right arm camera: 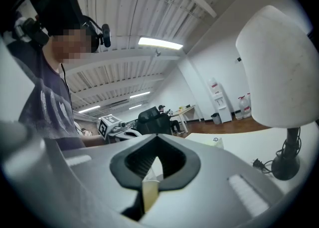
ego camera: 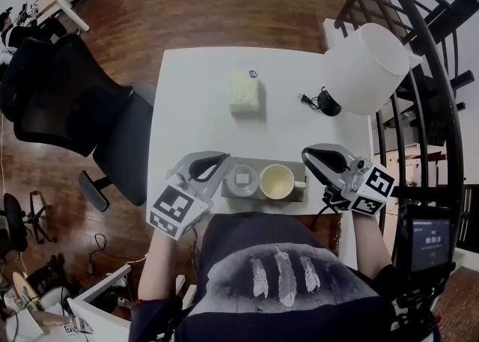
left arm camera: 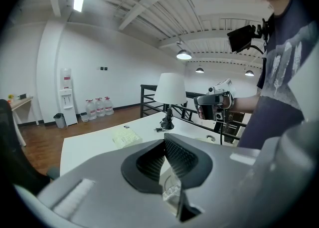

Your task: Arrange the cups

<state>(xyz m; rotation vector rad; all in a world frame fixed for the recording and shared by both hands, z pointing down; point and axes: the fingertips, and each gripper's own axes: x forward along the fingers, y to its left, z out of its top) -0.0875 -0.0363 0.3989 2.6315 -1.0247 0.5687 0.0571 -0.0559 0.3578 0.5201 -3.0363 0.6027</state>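
Clear cup (ego camera: pixel 242 179) and cream cup (ego camera: pixel 277 181) side by side over a grey tray (ego camera: pixel 258 162) at the near edge of the white table (ego camera: pixel 194 93), clear one to the left. I can't tell whether they rest on the tray or hang just above it. Left gripper (ego camera: pixel 221 171) at the tray's left end, jaws pressed together on a sliver of clear cup wall, seen in its own view. Right gripper (ego camera: pixel 307 171) at the tray's right end, jaws nipped on a strip of cream cup wall (right arm camera: pixel 149 192). Further out on the table I note a pale block (ego camera: pixel 245 93) near the middle and a white-shaded lamp (ego camera: pixel 367 67) at the far right corner. Black office chair (ego camera: pixel 75 101) off the table's left side.
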